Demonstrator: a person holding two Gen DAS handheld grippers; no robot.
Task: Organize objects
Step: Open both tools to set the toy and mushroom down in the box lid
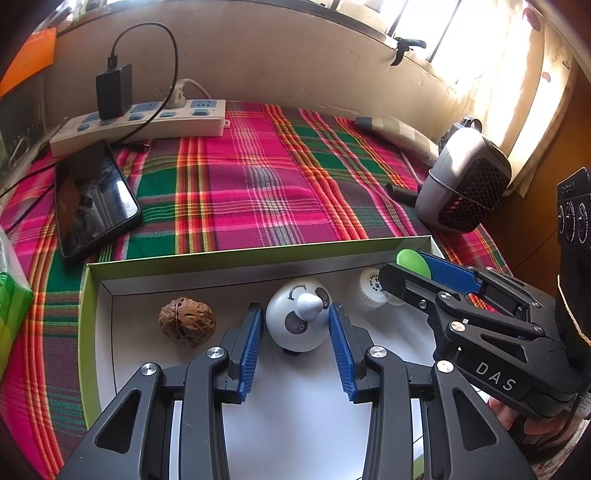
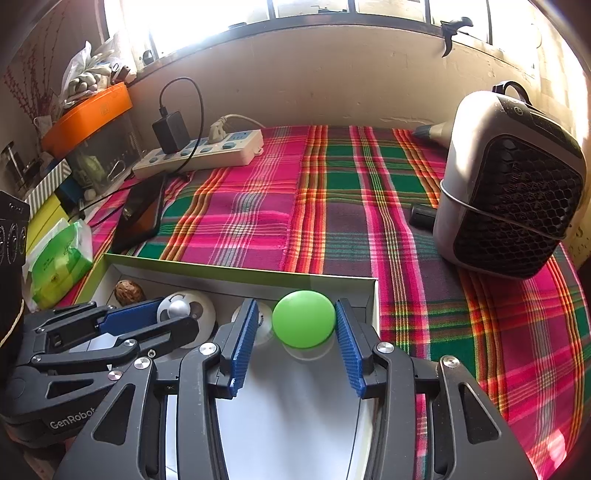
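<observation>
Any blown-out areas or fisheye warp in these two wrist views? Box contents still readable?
Left wrist: window blown out at top right, wall line bowed; walnut and white toy in the box sharp. Right wrist: window clipped white along the top, heater bulged at the edge; green lid evenly lit, no glare.

The left hand-held gripper (image 1: pixel 295 325) points down and forward, its two blue ribbed pads (image 1: pixel 251 347) standing apart, one on each side of a white ball-shaped toy (image 1: pixel 291 321) with a sliver of space at either side. The right hand-held gripper (image 2: pixel 300 328) lies just beside it, tilted down likewise, its jaws parted; a green round lid (image 2: pixel 303 323) sits between its pads (image 2: pixel 349 350), barely clear of them. Part of a hand (image 1: pixel 532 424) shows under the right hand-held gripper's body in the left wrist view.
</observation>
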